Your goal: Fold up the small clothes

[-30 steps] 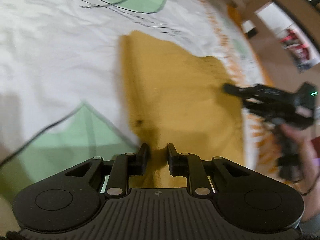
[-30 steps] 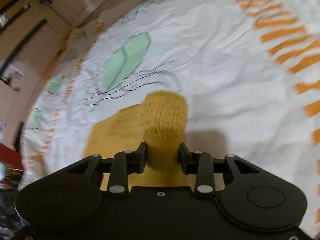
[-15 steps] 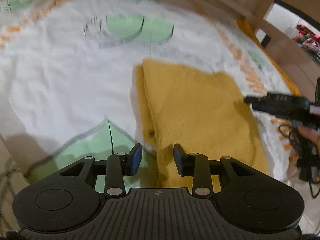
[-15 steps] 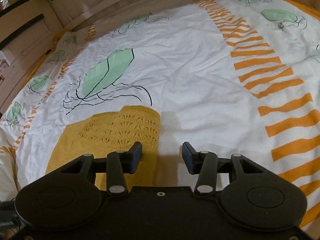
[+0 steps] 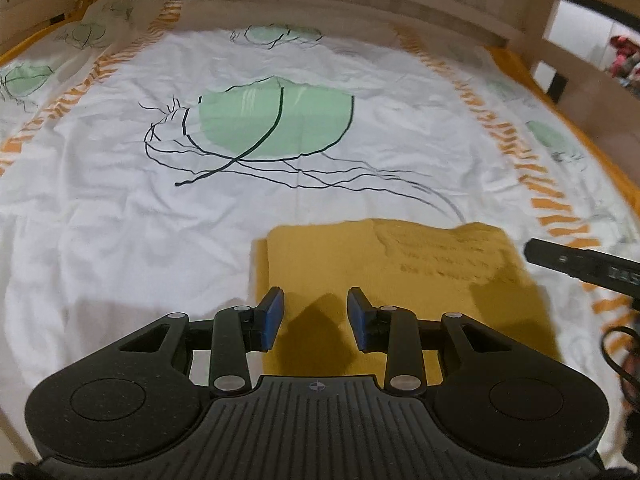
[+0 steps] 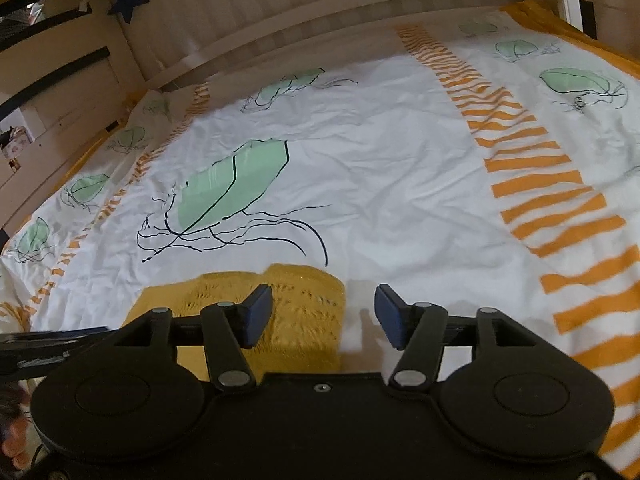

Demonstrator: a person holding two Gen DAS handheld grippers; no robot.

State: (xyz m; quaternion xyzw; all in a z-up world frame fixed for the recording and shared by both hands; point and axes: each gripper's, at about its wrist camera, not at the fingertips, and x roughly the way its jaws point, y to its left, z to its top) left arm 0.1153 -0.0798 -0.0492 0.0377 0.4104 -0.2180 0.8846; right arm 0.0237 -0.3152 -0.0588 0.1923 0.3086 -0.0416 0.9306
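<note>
A small mustard-yellow knitted garment (image 5: 400, 272) lies folded flat on the white bedsheet, a rough rectangle with a lace-knit part at its right. It also shows in the right wrist view (image 6: 296, 312). My left gripper (image 5: 315, 318) is open and empty, held just above the garment's near left part. My right gripper (image 6: 323, 316) is open and empty, above the garment's right edge. The right gripper's finger shows at the right of the left wrist view (image 5: 580, 264), and the left gripper at the left of the right wrist view (image 6: 48, 344).
The bedsheet (image 5: 120, 208) is white with green leaf prints (image 5: 276, 120) and orange stripe bands (image 6: 552, 184). A wooden bed rail (image 6: 360, 12) runs along the far side. A dark cable (image 5: 616, 356) hangs at the right.
Both grippers let go of the garment and opened, then pulled back and up. The raised yellow flap was laid down, and the garment now lies flat.
</note>
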